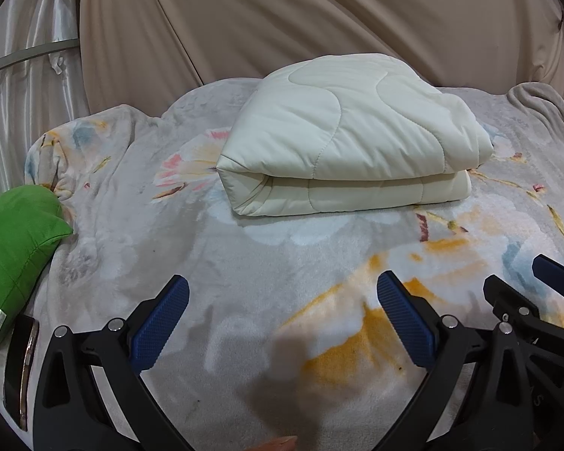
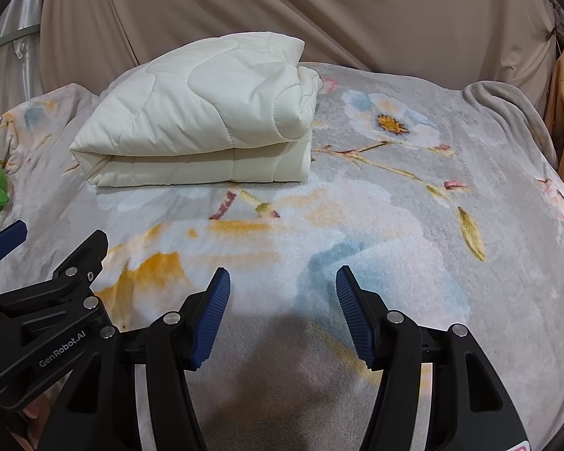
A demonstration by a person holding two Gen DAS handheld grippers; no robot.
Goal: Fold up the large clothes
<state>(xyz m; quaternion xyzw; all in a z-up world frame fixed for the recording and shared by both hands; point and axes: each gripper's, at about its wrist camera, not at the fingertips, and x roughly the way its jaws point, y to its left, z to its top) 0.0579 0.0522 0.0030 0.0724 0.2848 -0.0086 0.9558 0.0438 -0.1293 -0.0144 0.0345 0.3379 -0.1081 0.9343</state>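
- The fingers of the left gripper stood spread wide, their ribbed blue pads facing each other over bare blanket and pinching nothing.
- The right gripper likewise had its fingers parted and empty; it lay just beside the left one, low over the near part of the bed.
- The folded quilt was cream, smooth and puffy, stitched in wavy curved seams; it formed a thick, rounded slab of stacked layers.
- The quilt rested on the far half of the floral blanket, well apart from both grippers; its long axis ran left to right, with a rounded fold facing the cameras.
- The blanket was plush grey fleece printed with blue, orange and pink blossoms.
- "GenRobot.AI" was printed in white on the left gripper's black body, as seen from the right wrist.
- A green pillow with a small white tag, illegible, lay at the left edge.
- A beige draped curtain hung behind the bed.
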